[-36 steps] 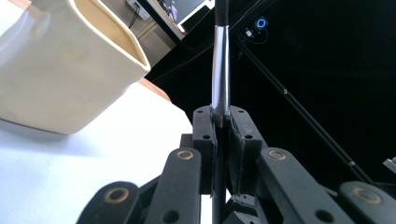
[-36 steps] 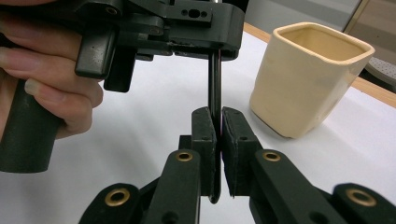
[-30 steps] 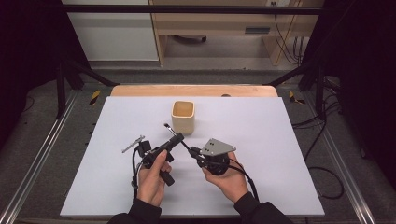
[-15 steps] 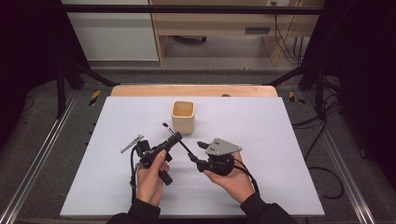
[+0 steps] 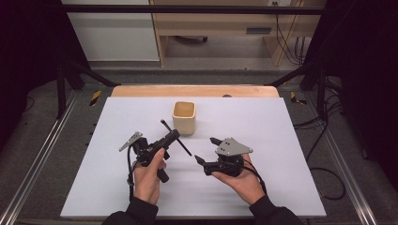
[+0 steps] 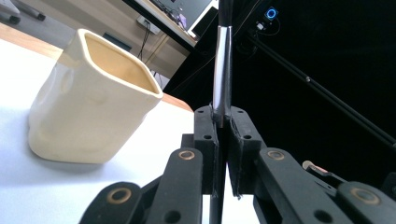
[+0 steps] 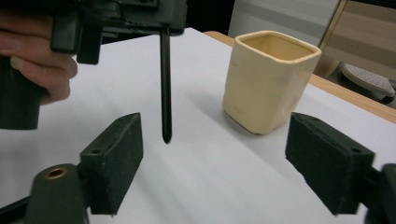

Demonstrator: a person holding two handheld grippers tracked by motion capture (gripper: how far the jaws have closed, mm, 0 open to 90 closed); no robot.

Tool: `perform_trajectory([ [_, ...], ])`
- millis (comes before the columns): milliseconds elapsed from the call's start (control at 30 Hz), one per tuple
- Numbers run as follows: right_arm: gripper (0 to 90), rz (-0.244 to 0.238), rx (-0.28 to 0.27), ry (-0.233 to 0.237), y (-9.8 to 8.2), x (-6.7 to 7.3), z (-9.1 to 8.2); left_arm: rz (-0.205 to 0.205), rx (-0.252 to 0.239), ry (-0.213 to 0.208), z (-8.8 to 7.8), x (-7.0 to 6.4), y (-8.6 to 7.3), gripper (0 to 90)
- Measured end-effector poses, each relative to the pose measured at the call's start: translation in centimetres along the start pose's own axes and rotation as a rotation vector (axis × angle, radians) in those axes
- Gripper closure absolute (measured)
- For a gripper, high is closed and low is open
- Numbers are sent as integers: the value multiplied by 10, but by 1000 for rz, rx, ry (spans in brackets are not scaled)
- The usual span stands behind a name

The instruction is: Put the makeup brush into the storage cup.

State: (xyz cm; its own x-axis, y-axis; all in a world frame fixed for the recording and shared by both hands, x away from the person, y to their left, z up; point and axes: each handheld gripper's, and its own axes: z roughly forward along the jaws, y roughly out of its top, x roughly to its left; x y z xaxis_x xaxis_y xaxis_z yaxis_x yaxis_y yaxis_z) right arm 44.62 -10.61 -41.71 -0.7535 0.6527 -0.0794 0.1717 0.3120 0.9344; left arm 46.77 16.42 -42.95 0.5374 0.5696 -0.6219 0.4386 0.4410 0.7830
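1 cream cup (image 5: 184, 117) standing empty on white bench (image 5: 281, 140). Left hand-held gripper (image 5: 174, 136) clamping black pen (image 5: 176, 137); right hand-held gripper (image 5: 205, 150) just opening, nothing between jaws.

- I work in a lab recording bay: a white table top (image 5: 281, 154) framed by metal rails (image 5: 35, 164).
- Black curtains (image 5: 366, 70) hang on both sides of me.
- Loose cables (image 5: 324, 136) trail across the grey floor (image 5: 37, 126); a wooden bench (image 5: 220, 28) stands behind.
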Motion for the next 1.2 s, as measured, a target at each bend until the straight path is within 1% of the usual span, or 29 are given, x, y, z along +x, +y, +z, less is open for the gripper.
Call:
perform_trajectory([
  [167,122,13,3,-17,-6,-9,-5,38,7,10,2,-3,7,833],
  [233,109,16,-3,-34,-9,-12,-7,48,11,12,4,-5,10,833],
  [333,89,19,-5,-46,-13,-17,-11,73,21,20,7,-7,14,833],
  [400,79,35,-7,-47,-16,-21,-12,73,24,24,9,-7,18,833],
  [467,77,42,-8,-68,-19,-25,-14,92,31,29,10,-8,22,833],
  [533,74,50,-15,-82,-22,-29,-19,98,25,28,10,-11,27,833],
  [567,75,44,-18,-91,-23,-31,-20,95,23,27,10,-11,28,833],
  [700,75,44,-14,-116,-28,-37,-26,119,30,41,11,-15,37,833],
  [767,75,55,-19,-119,-31,-41,-30,133,33,47,13,-16,42,833],
  [867,75,60,-33,-146,-38,-47,-35,158,37,53,16,-18,49,833],
  [933,81,53,-42,-161,-43,-51,-38,178,38,56,17,-21,53,833],
  [1000,81,47,-34,-171,-45,-52,-41,194,31,58,16,-23,57,833],
  [1133,81,41,-60,-192,-45,-52,-48,215,21,66,11,-27,68,833],
  [1200,79,52,-74,-192,-46,-53,-50,230,23,74,9,-28,73,833],
])
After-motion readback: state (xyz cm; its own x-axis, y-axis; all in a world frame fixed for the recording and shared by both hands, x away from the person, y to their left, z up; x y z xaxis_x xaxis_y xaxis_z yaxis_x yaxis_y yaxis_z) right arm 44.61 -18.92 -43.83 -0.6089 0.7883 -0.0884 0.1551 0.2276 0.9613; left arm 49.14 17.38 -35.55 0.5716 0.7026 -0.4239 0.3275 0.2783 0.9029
